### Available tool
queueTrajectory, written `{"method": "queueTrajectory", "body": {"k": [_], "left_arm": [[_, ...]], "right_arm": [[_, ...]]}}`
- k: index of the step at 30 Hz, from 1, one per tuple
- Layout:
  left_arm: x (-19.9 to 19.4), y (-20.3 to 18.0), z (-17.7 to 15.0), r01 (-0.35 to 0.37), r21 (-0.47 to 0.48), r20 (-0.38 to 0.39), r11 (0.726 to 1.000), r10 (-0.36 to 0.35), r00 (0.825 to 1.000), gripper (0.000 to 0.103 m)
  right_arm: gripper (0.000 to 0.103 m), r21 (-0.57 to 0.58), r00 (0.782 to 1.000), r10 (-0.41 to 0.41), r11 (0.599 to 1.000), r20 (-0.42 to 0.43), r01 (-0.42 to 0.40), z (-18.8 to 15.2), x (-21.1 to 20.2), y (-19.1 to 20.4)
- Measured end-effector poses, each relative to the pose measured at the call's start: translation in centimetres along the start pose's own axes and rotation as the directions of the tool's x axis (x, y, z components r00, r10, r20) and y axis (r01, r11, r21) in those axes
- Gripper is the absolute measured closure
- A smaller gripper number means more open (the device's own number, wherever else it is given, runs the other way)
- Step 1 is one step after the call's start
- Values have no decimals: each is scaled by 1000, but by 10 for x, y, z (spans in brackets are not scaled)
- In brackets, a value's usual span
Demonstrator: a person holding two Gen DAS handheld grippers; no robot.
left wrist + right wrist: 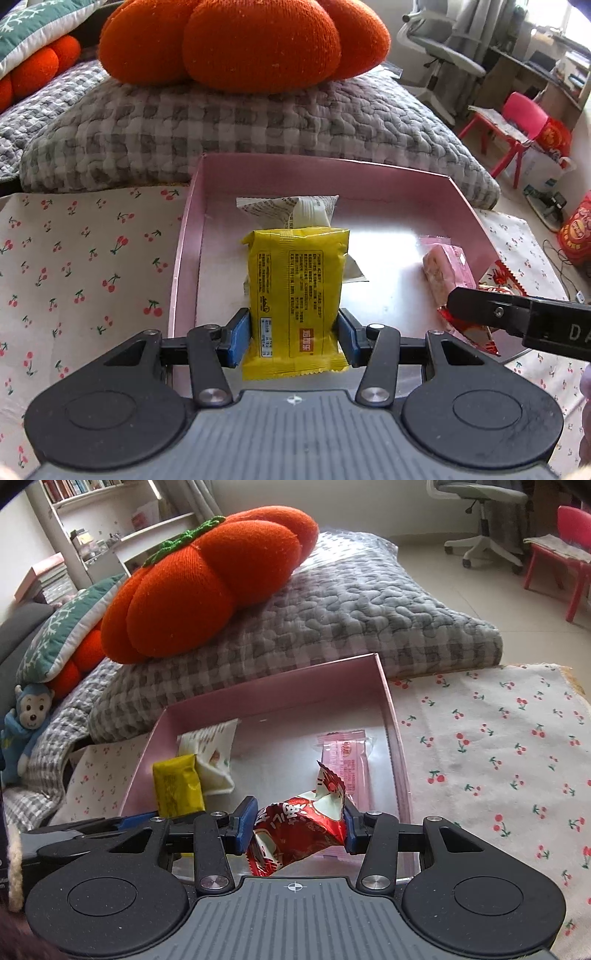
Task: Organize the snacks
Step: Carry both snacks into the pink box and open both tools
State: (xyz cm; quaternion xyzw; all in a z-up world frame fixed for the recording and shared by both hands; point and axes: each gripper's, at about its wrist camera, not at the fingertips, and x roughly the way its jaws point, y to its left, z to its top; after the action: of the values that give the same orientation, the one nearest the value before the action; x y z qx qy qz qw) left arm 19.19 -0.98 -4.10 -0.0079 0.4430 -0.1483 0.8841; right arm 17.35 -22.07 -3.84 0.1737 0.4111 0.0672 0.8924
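Gripping a yellow snack packet [295, 295] between its blue pads [236, 338], the left gripper [294, 338] holds it over the near edge of the pink box [184, 251], jaws clamped on the wrapper's 2 sides. Inside the box a white packet [295, 210] lies toward the far wall, and a pink wrapped bar [448, 267] rests at the right side of the floor. The right gripper [294, 829] is pinched on a crumpled red foil packet [295, 834], which it holds above the box's near rim, just in front of the pink bar. Both grippers sit side by side, the left one's packet visible at the left in the right wrist view. The box stands on a cherry-print cloth [498, 757], with a grey quilted cushion [221, 129] and an orange knitted pumpkin pillow [207, 579] behind it.
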Motion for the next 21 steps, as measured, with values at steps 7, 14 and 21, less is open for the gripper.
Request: {"method": "queueTrajectory", "body": {"k": [7, 14, 21], "left_arm": [[0, -1, -3, -3, 28, 34, 1000, 2, 999, 57], [-3, 1, -5, 28, 41, 39, 999, -30, 999, 56], [-8, -8, -4, 30, 60, 56, 998, -33, 998, 35]], "right_arm": [[59, 6, 1000, -6, 1000, -1, 6, 0, 6, -6], [59, 29, 1000, 8, 1000, 6, -8, 2, 5, -14], [48, 23, 1000, 23, 999, 13, -24, 5, -5, -12]]}}
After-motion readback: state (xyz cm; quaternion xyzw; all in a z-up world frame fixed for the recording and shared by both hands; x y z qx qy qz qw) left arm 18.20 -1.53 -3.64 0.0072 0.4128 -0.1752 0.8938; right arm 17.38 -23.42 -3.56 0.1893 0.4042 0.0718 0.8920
